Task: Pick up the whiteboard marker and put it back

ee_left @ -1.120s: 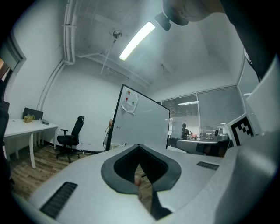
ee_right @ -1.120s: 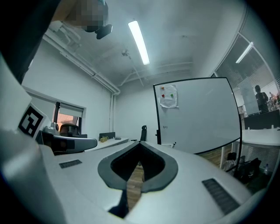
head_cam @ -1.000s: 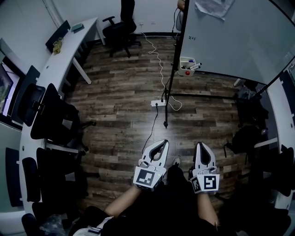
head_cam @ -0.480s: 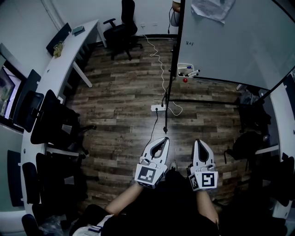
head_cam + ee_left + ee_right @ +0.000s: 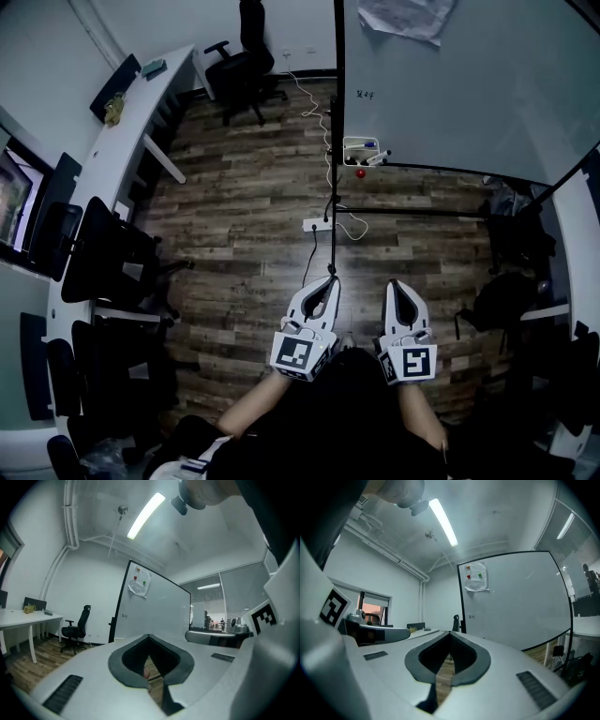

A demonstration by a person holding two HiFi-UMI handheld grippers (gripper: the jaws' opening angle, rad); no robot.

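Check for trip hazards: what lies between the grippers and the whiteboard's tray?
In the head view: wood floor, a power strip, its white cable and the whiteboard's black stand leg.

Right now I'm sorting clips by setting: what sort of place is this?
Probably an office or meeting room: a freestanding whiteboard, a long white desk and a black office chair on wood flooring.

Head view: overhead, facing steeply down on the wood floor (image 5: 244,216), with the whiteboard (image 5: 450,84) well ahead. Gripper views ride the left gripper (image 5: 328,281) and right gripper (image 5: 394,284), facing level along their jaws. All three views share the whiteboard.
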